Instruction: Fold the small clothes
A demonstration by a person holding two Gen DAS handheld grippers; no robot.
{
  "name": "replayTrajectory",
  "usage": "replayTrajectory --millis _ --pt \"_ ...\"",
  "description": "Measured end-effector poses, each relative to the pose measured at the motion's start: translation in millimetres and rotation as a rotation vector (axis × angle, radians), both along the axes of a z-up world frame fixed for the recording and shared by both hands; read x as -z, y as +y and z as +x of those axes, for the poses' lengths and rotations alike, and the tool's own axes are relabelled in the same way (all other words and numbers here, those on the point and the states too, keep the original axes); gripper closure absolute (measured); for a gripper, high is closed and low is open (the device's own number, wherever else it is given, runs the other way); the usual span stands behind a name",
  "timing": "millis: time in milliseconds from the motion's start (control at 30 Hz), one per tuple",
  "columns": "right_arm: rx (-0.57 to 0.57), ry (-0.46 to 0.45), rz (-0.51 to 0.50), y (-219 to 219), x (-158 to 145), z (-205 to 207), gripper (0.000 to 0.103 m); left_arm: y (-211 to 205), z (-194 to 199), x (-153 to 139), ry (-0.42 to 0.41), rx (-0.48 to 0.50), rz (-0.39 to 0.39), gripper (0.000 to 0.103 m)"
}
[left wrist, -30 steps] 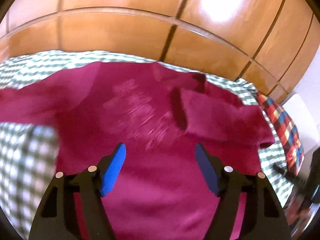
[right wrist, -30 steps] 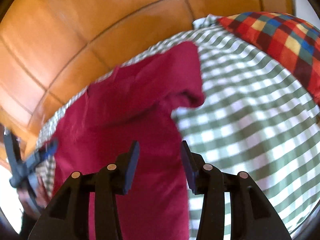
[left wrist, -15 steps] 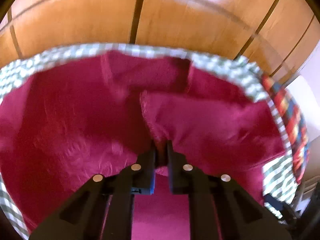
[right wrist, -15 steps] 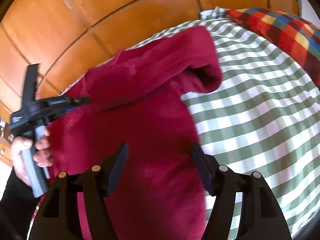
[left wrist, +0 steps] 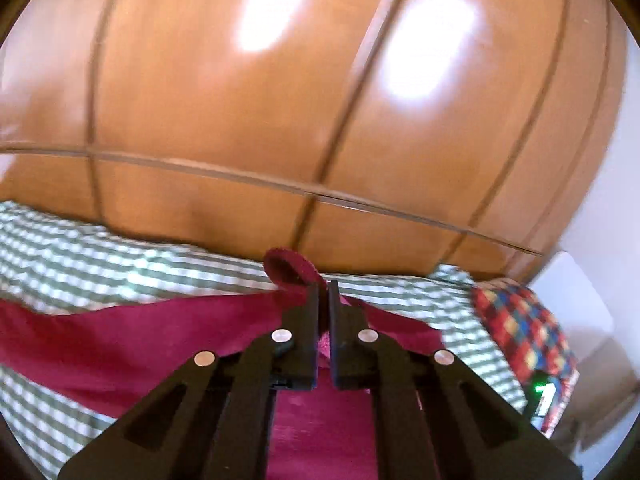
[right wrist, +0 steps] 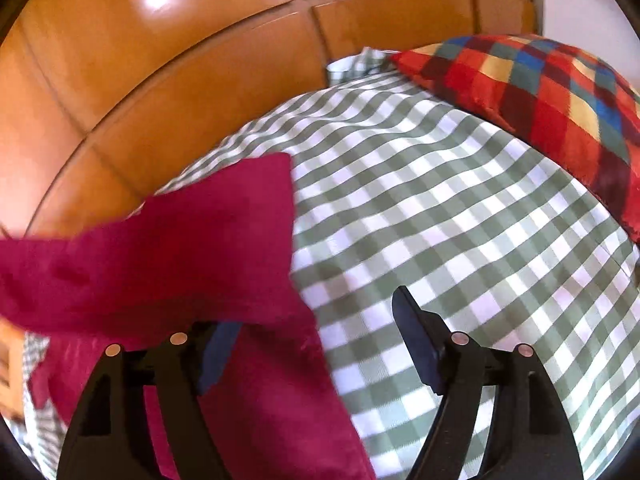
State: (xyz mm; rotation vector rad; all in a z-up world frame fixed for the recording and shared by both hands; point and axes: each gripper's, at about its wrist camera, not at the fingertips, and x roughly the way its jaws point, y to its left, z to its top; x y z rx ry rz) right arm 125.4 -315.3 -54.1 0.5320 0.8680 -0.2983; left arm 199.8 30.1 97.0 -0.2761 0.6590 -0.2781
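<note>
Two grippers work over a bed with a green and white checked sheet [right wrist: 460,208]. The left gripper [left wrist: 323,292] has its fingers [left wrist: 310,320] squeezed tight on a bit of the dark red shirt [left wrist: 140,332]. A small loop of red cloth sticks up just past the tips, and the shirt hangs down from there and stretches off to the left, above the sheet. More of the shirt lies under the gripper, low in the left view. The right gripper [right wrist: 316,332] has its fingers [right wrist: 416,340] spread far apart and they are opening wider. The shirt's edge lies between them, on the left side, but the fingers do not press on it. A lifted fold of the red shirt [right wrist: 180,248] hangs in front of the left finger and hides its tip. The right finger is over the bare checked sheet. A pillow [right wrist: 540,100] with red, blue and yellow squares lies at the far right end of the bed. Behind the bed stands a shiny orange wooden wardrobe [left wrist: 280,100] with long panel lines.
</note>
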Motion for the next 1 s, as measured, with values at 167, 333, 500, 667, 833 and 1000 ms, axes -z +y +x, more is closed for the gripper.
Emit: replayTrajectory --millis 167,333,500,667,833,1000 --pt "-0.147 0.064 -0.078 14.8 6.4 -15.2 0.029 30.4 18.0 50.1 0.115 -0.102 0.085 0.101" --pt "-0.293 -0.041 -0.125 35.4 -35.9 -33.0 0.029 31.4 22.3 106.7 0.226 -0.1 0.179 0.101" --pt "-0.41 -0.131 -0.162 70.0 -57.4 -1.5 0.029 25.2 22.0 130.5 0.261 -0.094 0.216 0.101" --pt "-0.399 0.04 -0.239 86.4 -9.7 46.8 0.03 28.9 15.8 126.7 0.22 -0.118 0.273 0.1" --pt "-0.339 0.018 -0.246 70.6 21.5 41.0 0.03 52.5 23.2 149.5 0.325 -0.204 0.284 0.093" --pt "-0.334 0.0 -0.298 79.0 23.8 34.4 0.028 73.6 9.7 143.3 0.309 -0.302 0.185 0.079"
